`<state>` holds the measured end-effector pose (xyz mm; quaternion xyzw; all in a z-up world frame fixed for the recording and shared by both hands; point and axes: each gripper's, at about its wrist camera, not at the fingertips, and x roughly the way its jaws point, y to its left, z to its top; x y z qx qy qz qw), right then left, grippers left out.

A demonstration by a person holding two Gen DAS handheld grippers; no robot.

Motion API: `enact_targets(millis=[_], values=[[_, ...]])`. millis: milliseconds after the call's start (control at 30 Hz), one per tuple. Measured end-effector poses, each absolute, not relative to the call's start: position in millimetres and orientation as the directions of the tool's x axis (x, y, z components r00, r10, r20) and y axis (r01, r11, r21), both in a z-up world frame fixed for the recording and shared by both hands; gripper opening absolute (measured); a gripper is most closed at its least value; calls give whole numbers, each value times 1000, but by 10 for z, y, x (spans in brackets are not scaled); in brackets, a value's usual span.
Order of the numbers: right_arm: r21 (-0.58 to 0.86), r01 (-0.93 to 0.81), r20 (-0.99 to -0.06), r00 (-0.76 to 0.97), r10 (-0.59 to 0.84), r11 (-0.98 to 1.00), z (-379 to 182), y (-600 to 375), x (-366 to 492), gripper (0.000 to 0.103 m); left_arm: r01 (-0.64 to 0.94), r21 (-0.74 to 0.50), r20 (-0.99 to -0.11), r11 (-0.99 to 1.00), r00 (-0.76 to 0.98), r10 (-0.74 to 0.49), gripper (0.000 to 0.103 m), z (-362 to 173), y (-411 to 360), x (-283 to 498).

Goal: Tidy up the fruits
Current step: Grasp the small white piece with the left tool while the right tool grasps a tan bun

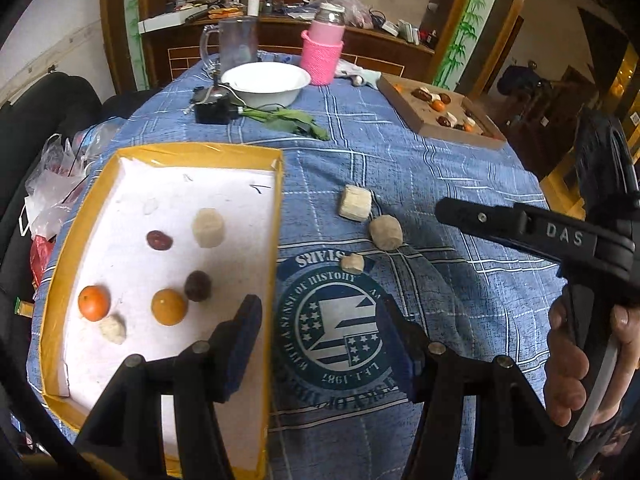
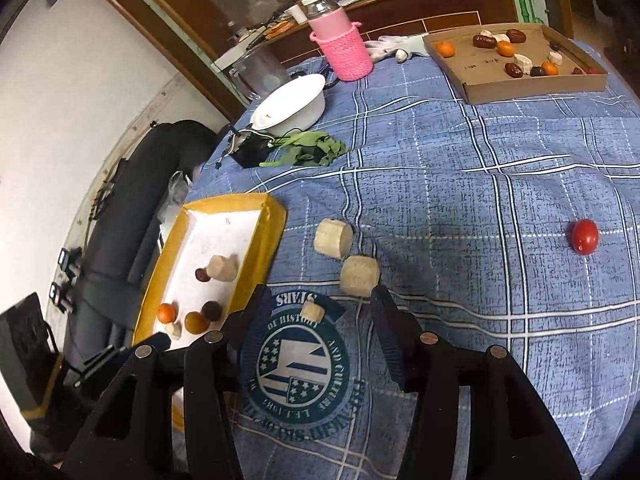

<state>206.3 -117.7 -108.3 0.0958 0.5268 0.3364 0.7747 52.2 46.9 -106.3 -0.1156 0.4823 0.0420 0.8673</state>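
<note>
A yellow-rimmed white tray (image 1: 280, 216) lies at the left and holds an orange (image 1: 94, 303), a yellow-orange fruit (image 1: 169, 306), two dark fruits and two pale chunks. Three pale chunks (image 1: 355, 203) lie loose on the blue cloth to its right. A red tomato (image 2: 585, 236) lies alone at the right. My left gripper (image 1: 320, 328) is open and empty, over the tray's right rim. My right gripper (image 2: 316, 328) is open and empty, just short of the smallest chunk (image 2: 312, 311). The tray also shows in the right wrist view (image 2: 276, 216).
A brown cardboard tray (image 2: 532, 90) with several fruits sits at the far right. A white bowl (image 1: 266, 82), glass mug (image 1: 234, 42), pink-sleeved bottle (image 1: 323, 44), green leaves (image 1: 288, 120) and a black box (image 1: 212, 112) stand at the back.
</note>
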Motion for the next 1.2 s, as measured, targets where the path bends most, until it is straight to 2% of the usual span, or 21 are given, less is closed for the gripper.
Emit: enact_targets(millis=[233,667,867,933,967,1200], values=[[515,-397,-760,198,619,760,-1308,-1132,2240,50,-181,-133,-859,974,512,-22,62,-1161,379,642],[532,-335,-779,167,605,778,-1711,-1064,2416,40,-161,-117,-879,980,476,-27,62,-1365,277,856],[503,-353,-800,155,580,789,-1780,-950,2391,39,-154,-125,-885,980,464,-40,62,-1431,266,904],[484,-360,-812,154,563,798,-1805,-915,2383,36,-153,-127,-886,980,461,-43,62,-1452,262,918],[490,-364,-809,148,569,792,-1810,-913,2376,32,-153,-126,-888,980,458,-43,62,-1462,260,923],[527,-354,-772,182,609,773,-1695,-1055,2349,31,-135,-114,-894,984,447,-43,62,-1508,187,1014]])
